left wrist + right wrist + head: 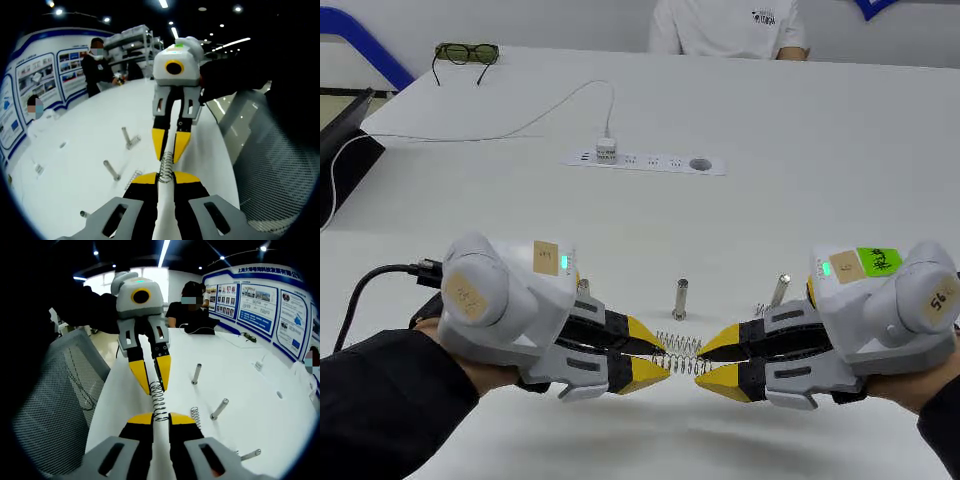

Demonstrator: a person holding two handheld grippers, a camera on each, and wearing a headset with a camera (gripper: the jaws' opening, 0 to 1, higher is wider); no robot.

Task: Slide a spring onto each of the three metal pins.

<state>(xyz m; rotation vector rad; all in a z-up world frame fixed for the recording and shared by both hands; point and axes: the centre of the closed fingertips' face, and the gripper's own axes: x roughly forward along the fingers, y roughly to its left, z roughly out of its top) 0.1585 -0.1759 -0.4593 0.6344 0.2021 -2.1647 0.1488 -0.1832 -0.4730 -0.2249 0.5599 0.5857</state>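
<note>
Three metal pins stand on the white table: one on the left (583,288), one in the middle (680,298) and one on the right (779,291). Just in front of them, a steel spring (688,365) stretches between my two grippers. The left gripper (666,359) is shut on one end (164,170), and the right gripper (714,362) is shut on the other (159,407). Their yellow tips face each other a short gap apart. A second spring (677,343) lies loose on the table behind the held one. A third small spring (761,309) lies by the right pin's base.
A white power strip (645,160) with a plugged cable lies mid-table. Dark glasses (466,52) rest at the far left corner. A person in a white shirt (728,25) sits at the far edge. A black cable (370,280) trails from the left gripper.
</note>
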